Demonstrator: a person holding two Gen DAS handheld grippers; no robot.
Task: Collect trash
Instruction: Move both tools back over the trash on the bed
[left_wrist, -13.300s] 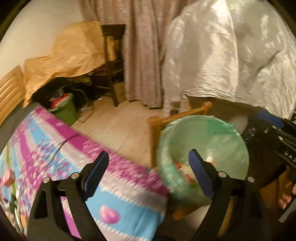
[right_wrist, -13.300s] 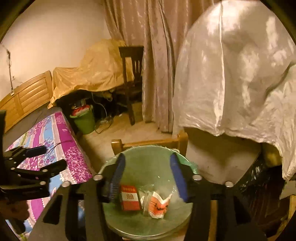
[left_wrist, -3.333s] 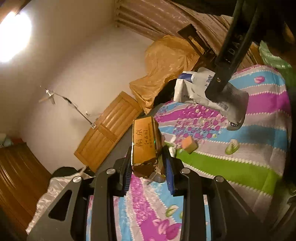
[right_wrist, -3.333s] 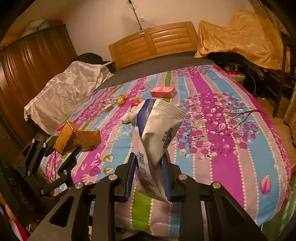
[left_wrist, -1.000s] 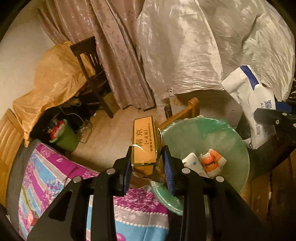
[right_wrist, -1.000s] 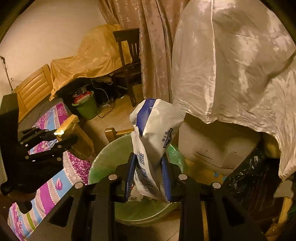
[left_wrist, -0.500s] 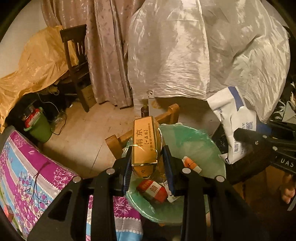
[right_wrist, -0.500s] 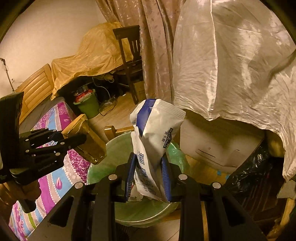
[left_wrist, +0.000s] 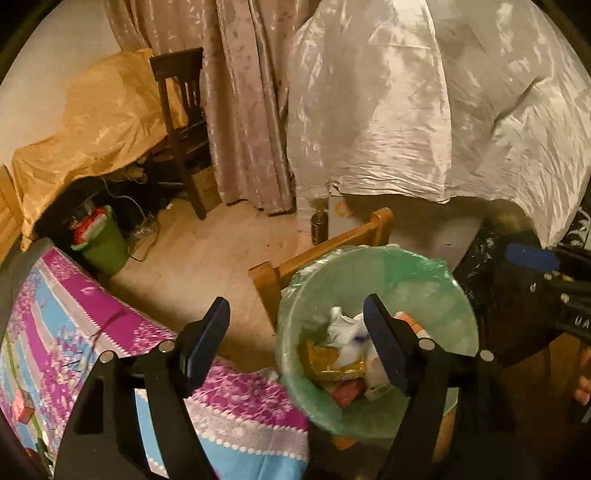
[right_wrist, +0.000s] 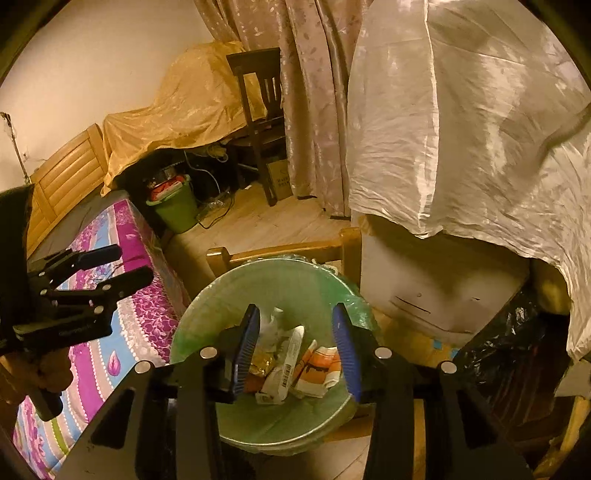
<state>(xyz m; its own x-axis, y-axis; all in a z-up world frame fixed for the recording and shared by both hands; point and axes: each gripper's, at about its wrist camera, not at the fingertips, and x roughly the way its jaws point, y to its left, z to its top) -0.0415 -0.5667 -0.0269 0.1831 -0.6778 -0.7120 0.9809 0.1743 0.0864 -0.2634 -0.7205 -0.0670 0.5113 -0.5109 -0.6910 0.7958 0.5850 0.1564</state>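
Left gripper (left_wrist: 295, 332): jaws spread wide and holding nothing; they have just been opening, and nothing sits between them. It hovers above the near left rim of the bin, partly over the bed corner.
Right gripper (right_wrist: 299, 343): jaws parted with nothing gripped; they too have just been opening. It hangs directly over the mouth of the bin.
Bin (left_wrist: 436, 280): a round bin lined with a pale green bag, standing on a wooden chair (left_wrist: 325, 243) at the right of the bed's near corner.
Trash (right_wrist: 295, 358): lies in the bottom of the bin, in a loose heap.
Gold box (left_wrist: 332, 358): in the bin, on the left of the heap, lying tilted.
White and blue bag (left_wrist: 347, 328): crumpled, in the bin, touching the gold box.
Orange and white wrapper (right_wrist: 317, 365): in the bin, on the right of the heap, beside a white packet with a barcode (right_wrist: 284, 369).
Bed (left_wrist: 74, 332): purple, blue and white flowered cover, at the near left, just beside the bin.
Small green bin (left_wrist: 103, 243): on the floor at the far left, full, well apart from the lined bin.
Dark chair (left_wrist: 181, 122): far, in front of the curtain (left_wrist: 243, 92).
White sheet (left_wrist: 424, 103): draped over something bulky at the far right.
Person's hand (right_wrist: 48, 373): at the near left edge of the right wrist view, gripping the handle of the left gripper.
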